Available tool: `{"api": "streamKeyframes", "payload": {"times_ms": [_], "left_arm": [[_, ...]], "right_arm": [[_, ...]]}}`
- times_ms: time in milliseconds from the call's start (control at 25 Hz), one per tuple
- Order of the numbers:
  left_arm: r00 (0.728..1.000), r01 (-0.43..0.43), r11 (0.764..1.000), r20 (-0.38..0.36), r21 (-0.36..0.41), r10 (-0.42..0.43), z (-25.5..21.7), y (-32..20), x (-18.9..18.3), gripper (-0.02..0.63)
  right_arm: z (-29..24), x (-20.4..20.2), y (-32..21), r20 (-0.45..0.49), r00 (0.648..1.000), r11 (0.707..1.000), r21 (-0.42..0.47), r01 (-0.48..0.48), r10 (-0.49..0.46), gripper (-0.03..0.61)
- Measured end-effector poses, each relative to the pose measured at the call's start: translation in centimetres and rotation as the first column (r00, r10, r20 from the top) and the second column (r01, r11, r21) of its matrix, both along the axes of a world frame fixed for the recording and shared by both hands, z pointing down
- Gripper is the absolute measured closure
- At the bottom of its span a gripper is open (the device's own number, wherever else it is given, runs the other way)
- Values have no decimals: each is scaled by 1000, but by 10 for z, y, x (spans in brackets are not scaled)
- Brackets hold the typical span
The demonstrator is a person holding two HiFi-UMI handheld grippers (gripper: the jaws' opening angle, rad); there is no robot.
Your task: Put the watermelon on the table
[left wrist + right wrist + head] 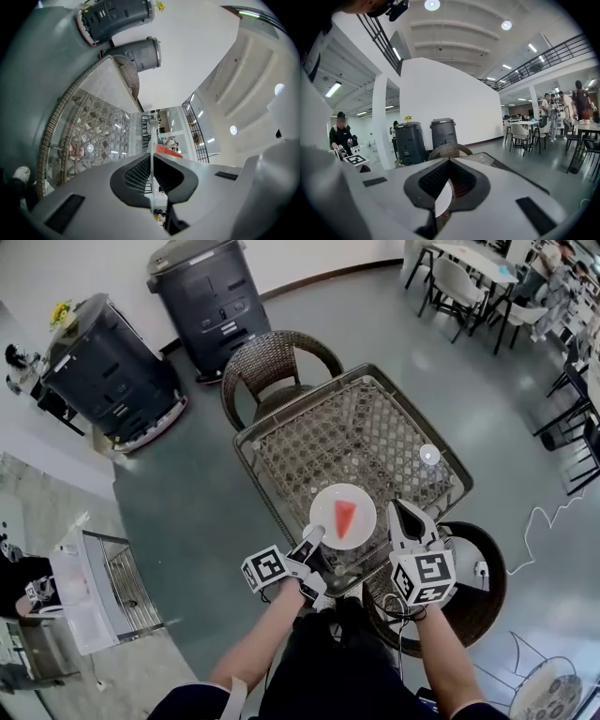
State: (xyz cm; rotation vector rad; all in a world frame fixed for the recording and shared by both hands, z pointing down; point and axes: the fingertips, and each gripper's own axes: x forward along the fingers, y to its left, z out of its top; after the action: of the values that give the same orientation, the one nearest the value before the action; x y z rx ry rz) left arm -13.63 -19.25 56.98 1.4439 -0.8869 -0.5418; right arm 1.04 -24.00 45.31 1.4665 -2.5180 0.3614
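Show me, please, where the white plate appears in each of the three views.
Head view: the white plate lies just below the centre of the picture.
Left gripper view: it is seen edge-on, a thin white line between the jaws, lower centre.
Right gripper view: only a curved piece of its rim shows between the jaws, low centre.
Shared landmark: the wicker chair.

Bright, even indoor daylight-white light. Round ceiling lamps (432, 4) glare at twelve o'clock in the right gripper view. The floor (375, 324) and glass table (356, 427) carry a soft sheen. Fisheye bending and black corners ring both gripper views, and close foregrounds look soft.
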Motion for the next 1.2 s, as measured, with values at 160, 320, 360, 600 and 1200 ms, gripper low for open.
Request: {"api": "streamKeyframes", "payload": {"times_ms": [160, 320, 360, 600, 1200], "left_arm": [[1000, 25, 1000, 7, -3, -25, 11, -12, 1, 600], [999, 35, 999, 13, -14, -35, 24, -19, 6, 600], [999, 37, 999, 14, -19, -37, 28, -21, 7, 600], [998, 48, 997, 29, -67, -47, 59, -29, 10, 600], [996, 65, 986, 76, -155, -54, 117, -51, 27, 600]], "right_arm": [[12, -1, -12, 10, 1000, 1000, -19, 22, -22, 577], [31, -1, -22, 10, 1000, 999, -39, 30, -29, 577], [36, -1, -24, 8, 1000, 999, -44, 29, -29, 577], [64, 2, -30, 9, 1000, 995, -91, 29, -28, 577], [99, 17, -28, 0, 1000, 987, -159, 25, -25, 577]]}}
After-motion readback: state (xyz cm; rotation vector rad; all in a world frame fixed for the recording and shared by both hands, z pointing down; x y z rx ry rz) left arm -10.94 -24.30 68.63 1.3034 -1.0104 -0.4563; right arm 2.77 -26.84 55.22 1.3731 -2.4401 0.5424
